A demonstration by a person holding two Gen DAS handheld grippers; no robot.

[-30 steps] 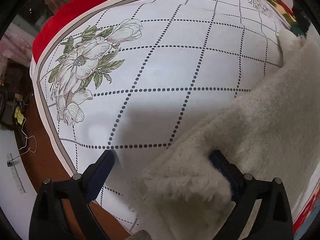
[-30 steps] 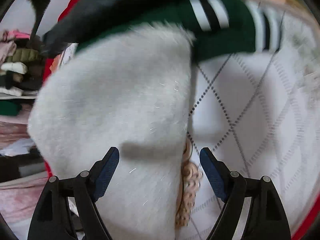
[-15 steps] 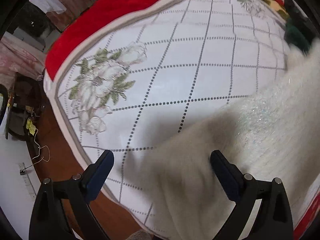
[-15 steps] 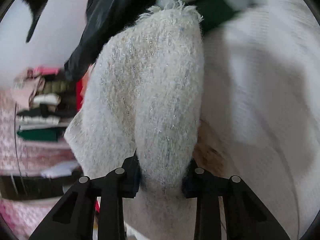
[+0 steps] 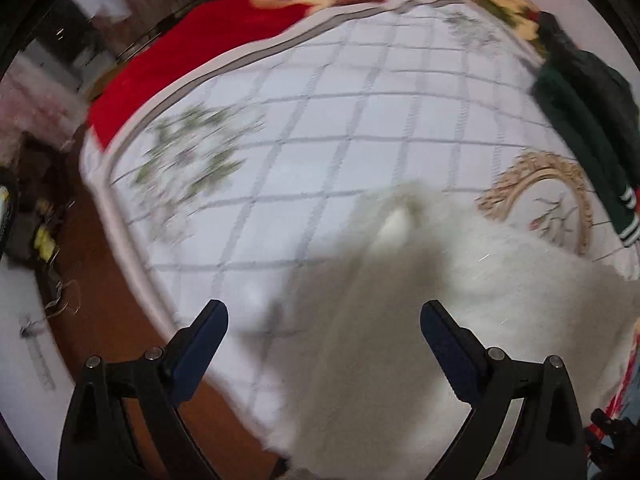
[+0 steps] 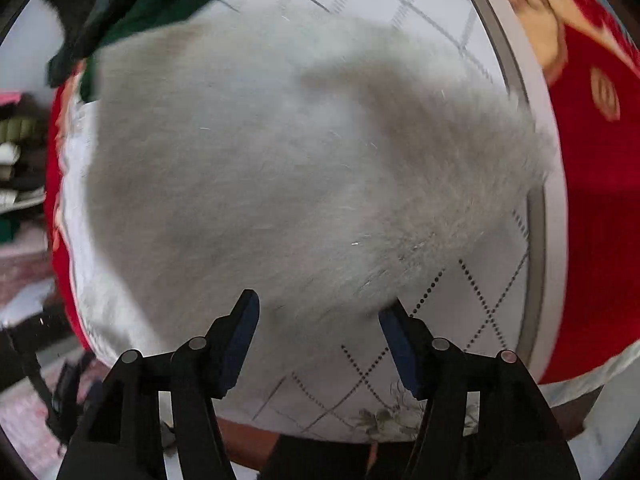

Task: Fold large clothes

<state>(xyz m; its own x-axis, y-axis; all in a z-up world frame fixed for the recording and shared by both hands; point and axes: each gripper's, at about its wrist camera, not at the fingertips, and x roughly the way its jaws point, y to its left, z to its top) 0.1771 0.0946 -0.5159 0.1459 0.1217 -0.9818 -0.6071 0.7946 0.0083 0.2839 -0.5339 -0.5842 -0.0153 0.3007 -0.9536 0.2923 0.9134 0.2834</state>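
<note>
A fluffy white garment [image 6: 280, 168] lies spread on the white quilted bed cover [image 6: 492, 292]; it also shows in the left wrist view [image 5: 460, 300], reaching the bed's near edge. My left gripper [image 5: 324, 320] is open and empty above the garment's near end. My right gripper [image 6: 320, 320] is open and empty, just above the garment's near edge. Both views are motion blurred.
A dark green garment with white stripes [image 5: 584, 132] lies at the far right of the bed, also in the right wrist view [image 6: 160, 4]. A red blanket [image 5: 248, 28] borders the cover [image 5: 320, 128]. Brown floor [image 5: 100, 272] and cables lie left of the bed.
My right gripper was shut on the white garment half a second ago and has let go; the garment now lies spread out. My left gripper stayed open and pulled back and up.
</note>
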